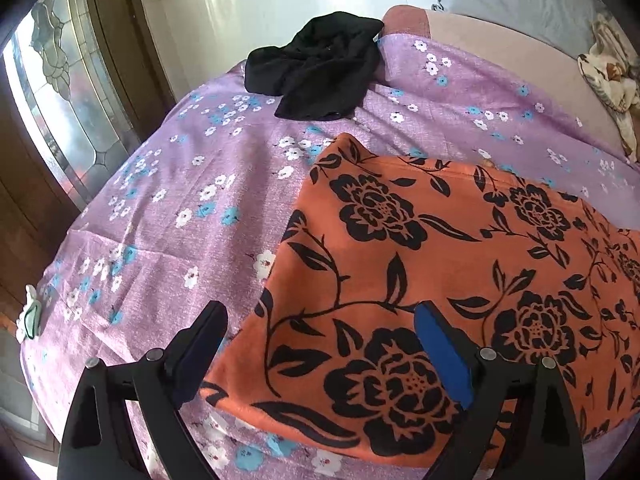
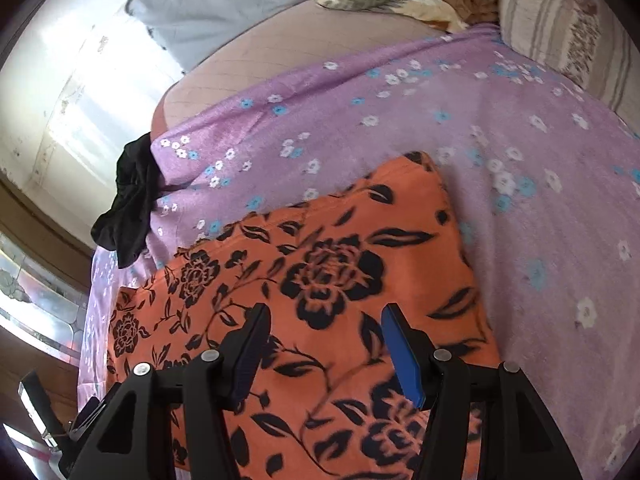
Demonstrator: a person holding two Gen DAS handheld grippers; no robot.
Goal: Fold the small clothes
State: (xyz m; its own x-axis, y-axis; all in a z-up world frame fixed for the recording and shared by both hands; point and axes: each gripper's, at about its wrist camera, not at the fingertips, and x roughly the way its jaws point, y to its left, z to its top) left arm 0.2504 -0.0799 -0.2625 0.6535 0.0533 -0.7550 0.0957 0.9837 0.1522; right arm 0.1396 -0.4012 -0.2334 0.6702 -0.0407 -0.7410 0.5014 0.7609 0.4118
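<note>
Writing: none legible | orange floral cloth [image 1: 420, 272] flat on lilac flowered bed sheet [image 1: 168, 216] | black garment [image 1: 316, 64] at 12 o'clock | left gripper [image 1: 320, 344] jaws wide, empty | right gripper [image 2: 324, 344] jaws apart, empty, over cloth

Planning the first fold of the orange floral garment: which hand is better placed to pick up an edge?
Left, probably. The left gripper has open jaws straddling the orange floral garment's near-left corner and edge, while the right gripper hovers open over the garment's middle, away from any edge.
</note>
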